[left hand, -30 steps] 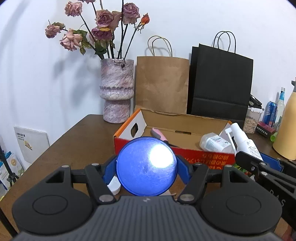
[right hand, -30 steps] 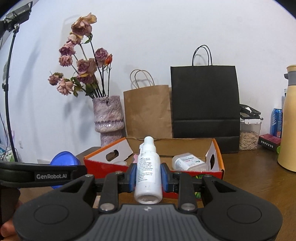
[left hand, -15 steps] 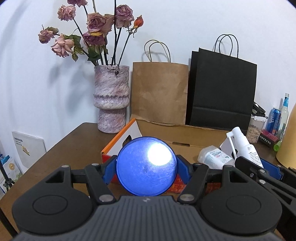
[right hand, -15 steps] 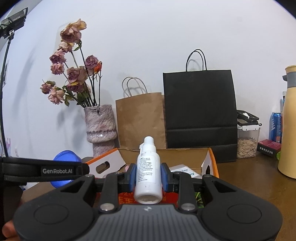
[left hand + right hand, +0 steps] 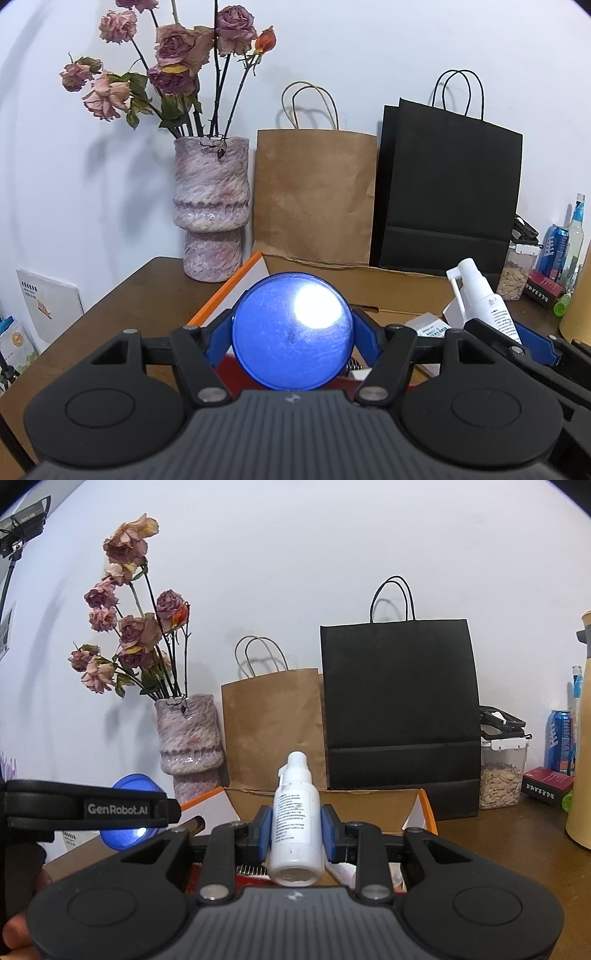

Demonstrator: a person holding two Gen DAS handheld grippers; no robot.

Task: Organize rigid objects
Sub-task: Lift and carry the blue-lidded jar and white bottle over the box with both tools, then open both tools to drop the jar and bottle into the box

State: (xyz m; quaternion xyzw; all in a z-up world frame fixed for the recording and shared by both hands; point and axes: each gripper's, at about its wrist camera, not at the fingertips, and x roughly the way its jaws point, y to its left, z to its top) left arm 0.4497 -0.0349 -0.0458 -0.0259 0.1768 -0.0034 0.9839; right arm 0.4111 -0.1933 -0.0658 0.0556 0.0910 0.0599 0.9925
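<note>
Two grippers loaded above counter (image 5: 122, 291): left gripper (image 5: 292, 341) clamps blue round jar (image 5: 291, 338); right gripper (image 5: 295, 829) clamps white spray bottle (image 5: 295, 819), nozzle up. Both held over open cardboard box (image 5: 369, 805).

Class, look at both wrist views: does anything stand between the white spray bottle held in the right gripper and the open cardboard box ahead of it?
Nothing visible does. The white spray bottle sits clamped in the right gripper, and the open cardboard box lies directly ahead.
</note>
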